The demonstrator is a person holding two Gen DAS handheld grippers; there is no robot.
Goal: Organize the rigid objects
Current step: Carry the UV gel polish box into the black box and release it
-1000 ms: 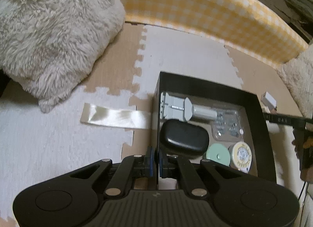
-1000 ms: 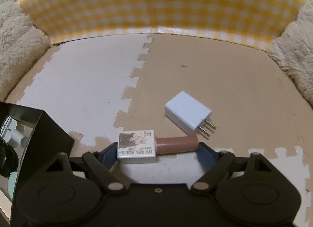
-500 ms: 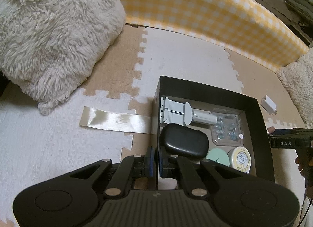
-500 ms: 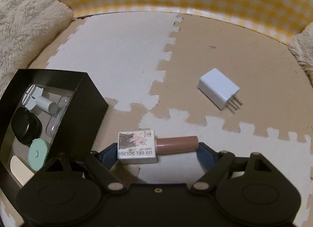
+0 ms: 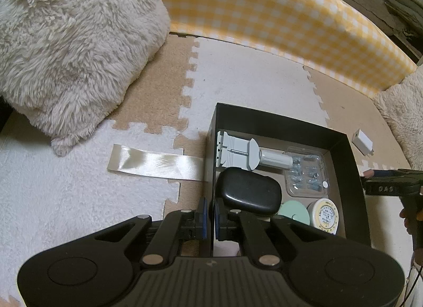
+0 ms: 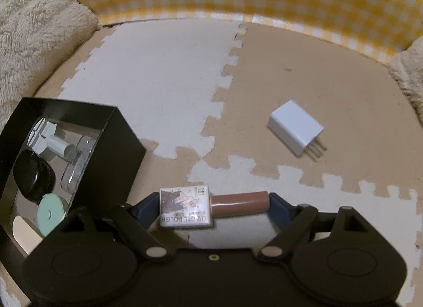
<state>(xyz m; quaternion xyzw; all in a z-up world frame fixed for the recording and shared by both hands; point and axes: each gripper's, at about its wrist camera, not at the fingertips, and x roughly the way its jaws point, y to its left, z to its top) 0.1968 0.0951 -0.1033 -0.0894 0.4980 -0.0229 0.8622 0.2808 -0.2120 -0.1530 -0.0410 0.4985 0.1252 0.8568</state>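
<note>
While your left gripper [image 5: 210, 218] stays pinched tight on the near-left wall of the black box [image 5: 353, 175], at lower centre of the left view, a tug from that hand could tilt or drag the box and shift what lies inside. Further right, your right gripper [image 6: 211, 208] holds the gel polish bottle [image 6: 208, 208] endwise, one pad on the white labelled cap and one on the brown body, jaws wide around its length. That end-to-end hold looks slippery to me: a knock on the box rim could pivot the bottle out.

Inside the box, the black case [image 5: 248, 194], the grey tool [image 5: 247, 155], the clear packet [image 5: 306, 172] and two round tins [image 5: 326, 214] leave little bare floor, so aim carefully. At right of the right view, the white charger [image 6: 296, 127] lies well apart on open mat [image 6: 158, 82], with room to swing.
</note>
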